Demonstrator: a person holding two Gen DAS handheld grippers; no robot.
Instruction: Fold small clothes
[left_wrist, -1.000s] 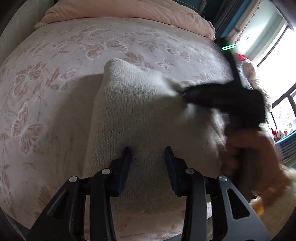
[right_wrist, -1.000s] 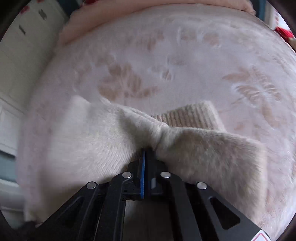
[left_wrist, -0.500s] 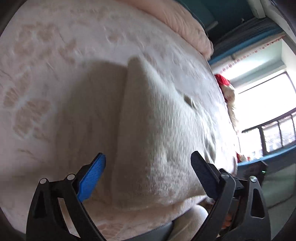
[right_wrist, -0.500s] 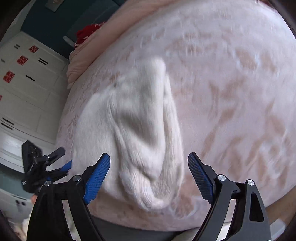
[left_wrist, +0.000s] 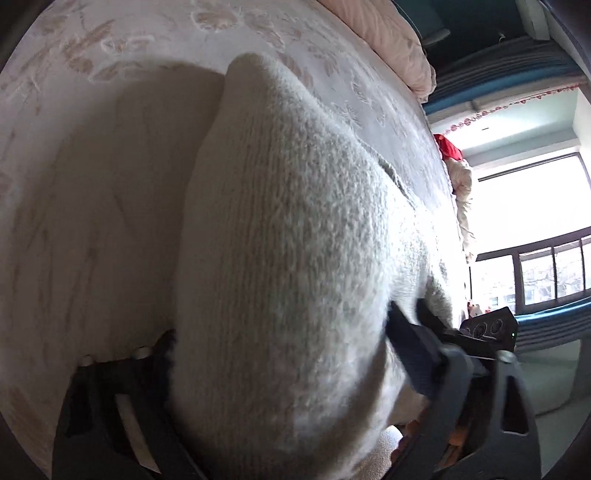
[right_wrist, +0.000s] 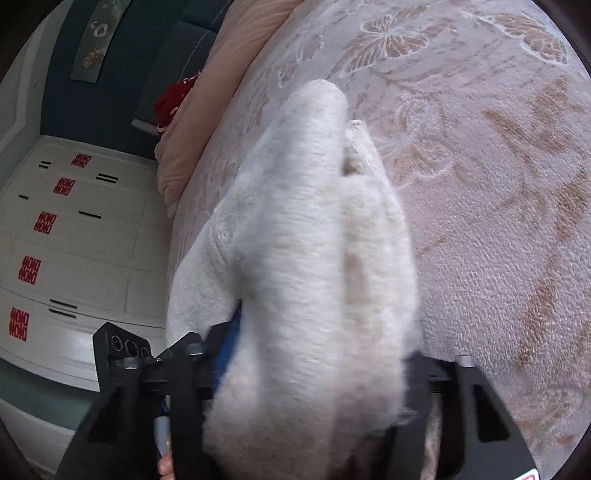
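A cream knit sweater (left_wrist: 288, 258) lies folded in a long bundle on the pink butterfly-patterned bedspread (left_wrist: 92, 129). My left gripper (left_wrist: 280, 354) is open wide, its jaws on either side of the bundle's near end, which fills the gap between them. The sweater (right_wrist: 306, 258) also fills the right wrist view, where my right gripper (right_wrist: 317, 354) is open wide and straddles the bundle's other end. The fabric hides much of both grippers' fingers. Each gripper's body shows in the other's view at the bed's edge.
A peach duvet (left_wrist: 384, 33) lies along the head of the bed. A window (left_wrist: 535, 229) and a red item (left_wrist: 448, 146) are beyond the far side. White drawers (right_wrist: 74, 240) with red stickers stand beside the bed.
Both grippers have opened and dropped to the bed's edge, then pushed forward so the sweater bundle now sits between each pair of jaws. The right gripper let go of the fold it pinched.
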